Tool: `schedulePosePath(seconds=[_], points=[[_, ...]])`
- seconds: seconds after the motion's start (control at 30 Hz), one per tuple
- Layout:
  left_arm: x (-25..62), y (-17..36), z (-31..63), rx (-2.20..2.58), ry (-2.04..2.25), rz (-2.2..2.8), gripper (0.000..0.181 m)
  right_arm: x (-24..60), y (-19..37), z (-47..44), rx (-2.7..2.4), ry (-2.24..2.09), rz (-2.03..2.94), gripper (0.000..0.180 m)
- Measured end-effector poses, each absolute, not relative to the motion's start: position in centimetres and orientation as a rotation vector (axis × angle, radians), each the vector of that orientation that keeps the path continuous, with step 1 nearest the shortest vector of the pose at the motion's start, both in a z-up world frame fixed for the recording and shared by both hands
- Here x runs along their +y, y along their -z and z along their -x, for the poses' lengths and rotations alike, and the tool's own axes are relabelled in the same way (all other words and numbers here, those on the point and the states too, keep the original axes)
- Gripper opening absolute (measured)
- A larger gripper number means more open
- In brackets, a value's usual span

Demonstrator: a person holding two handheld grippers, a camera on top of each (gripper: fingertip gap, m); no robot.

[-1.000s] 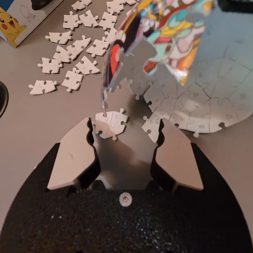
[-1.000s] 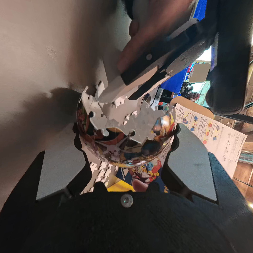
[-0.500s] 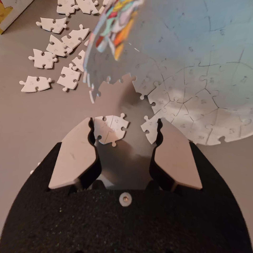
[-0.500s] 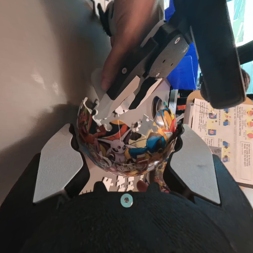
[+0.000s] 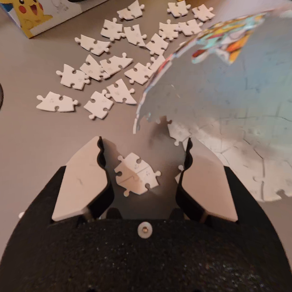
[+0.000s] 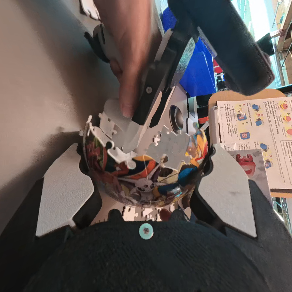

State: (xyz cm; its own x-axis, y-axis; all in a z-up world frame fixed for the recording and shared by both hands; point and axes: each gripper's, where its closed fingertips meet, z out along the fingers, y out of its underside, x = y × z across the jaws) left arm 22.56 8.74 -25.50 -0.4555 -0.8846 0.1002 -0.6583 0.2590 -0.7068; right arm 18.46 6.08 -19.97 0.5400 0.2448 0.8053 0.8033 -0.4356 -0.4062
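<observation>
My right gripper [image 6: 145, 148] is shut on a partly built puzzle ball [image 6: 147, 178], colourful outside and white inside, and holds it above the table with the open side facing away. The ball's white inner shell [image 5: 229, 110] fills the right of the left wrist view. My left gripper [image 5: 143, 140] is open and empty, low over the grey table [image 5: 39, 150]. A joined pair of white pieces [image 5: 136, 173] lies flat between its fingers. The left gripper also shows in the right wrist view [image 6: 135, 140], at the ball's broken rim, held by a hand [image 6: 131, 63].
Several loose white pieces [image 5: 101, 69] lie face down on the table, far left of the ball. A box with a yellow cartoon figure [image 5: 31, 17] stands at the far left. A printed sheet on a board [image 6: 256, 137] and a blue bin [image 6: 197, 75] lie beyond the ball.
My left gripper has moved forward, so the joined pair now lies between its fingers instead of ahead of its tips. The ball has shifted right and its rim has turned in the left view.
</observation>
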Motion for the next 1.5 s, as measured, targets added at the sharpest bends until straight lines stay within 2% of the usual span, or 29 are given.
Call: schedulePosePath(seconds=[0.57,0.73,0.83,1.0,1.23,1.5], points=[[7.3,26.0,-24.0,2.374,0.834,1.275,0.100,5.6,20.2,-19.6,-0.807,0.838,1.939,0.145],[6.3,25.8,-23.8,2.476,0.800,1.139,0.081,5.6,20.1,-19.9,-0.755,0.801,1.916,0.146],[7.3,25.9,-24.4,2.400,0.820,1.210,0.106,5.6,20.0,-19.7,-0.775,0.818,1.899,0.145],[6.9,24.3,-22.7,2.389,1.127,1.334,0.100,6.1,20.0,-18.6,-0.854,0.878,1.884,0.144],[10.8,24.8,-19.8,2.394,0.772,1.268,0.101,6.7,19.9,-17.7,-0.911,0.908,1.872,0.143],[10.5,25.7,-19.3,2.388,0.774,1.264,0.097,7.0,19.9,-17.6,-0.931,0.914,1.887,0.143]])
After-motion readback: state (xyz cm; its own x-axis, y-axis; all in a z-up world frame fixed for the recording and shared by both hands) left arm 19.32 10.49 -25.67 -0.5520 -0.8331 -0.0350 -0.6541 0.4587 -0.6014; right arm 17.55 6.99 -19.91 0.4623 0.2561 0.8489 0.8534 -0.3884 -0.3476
